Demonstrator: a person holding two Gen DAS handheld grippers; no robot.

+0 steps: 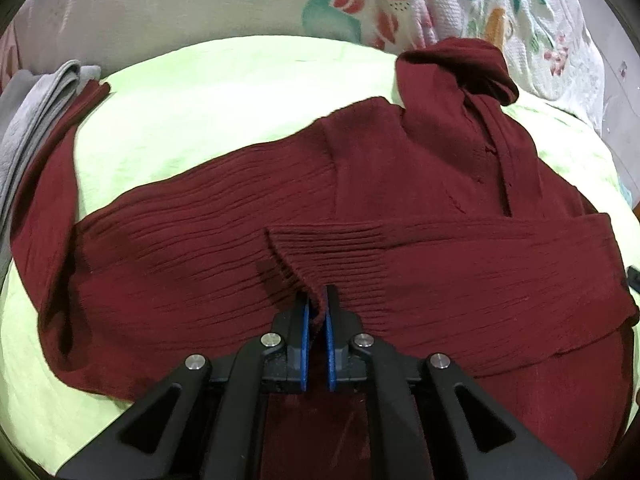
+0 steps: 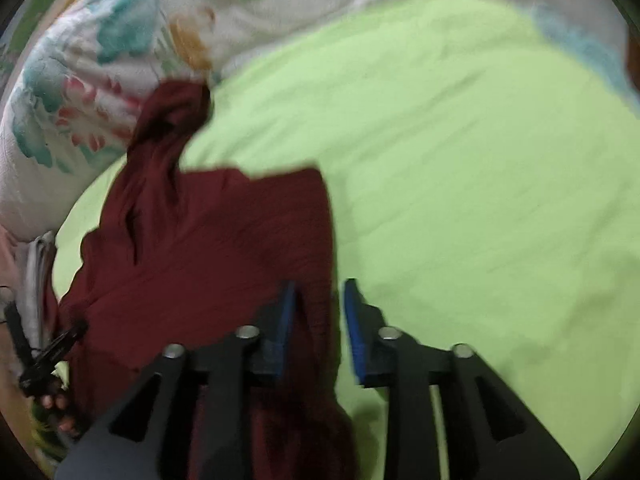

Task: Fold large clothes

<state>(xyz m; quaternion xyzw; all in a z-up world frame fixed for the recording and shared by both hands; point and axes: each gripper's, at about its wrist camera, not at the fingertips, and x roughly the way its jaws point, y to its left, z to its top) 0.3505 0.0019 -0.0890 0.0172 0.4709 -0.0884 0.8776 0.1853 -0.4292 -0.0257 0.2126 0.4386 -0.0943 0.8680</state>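
Maroon knit sweater (image 1: 248,232) spread on a lime-green bedsheet (image 1: 192,120), its ribbed sleeve cuff (image 1: 296,256) pinched in the nearly closed left claw (image 1: 317,304); right claw (image 2: 320,292) parted over the garment's edge, gripping nothing; floral quilt (image 1: 360,0) behind

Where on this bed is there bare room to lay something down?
Bare green sheet lies to the right of the maroon sweater, up to the floral quilt. A smaller patch lies between the sweater and the grey clothes. The middle is crowded.
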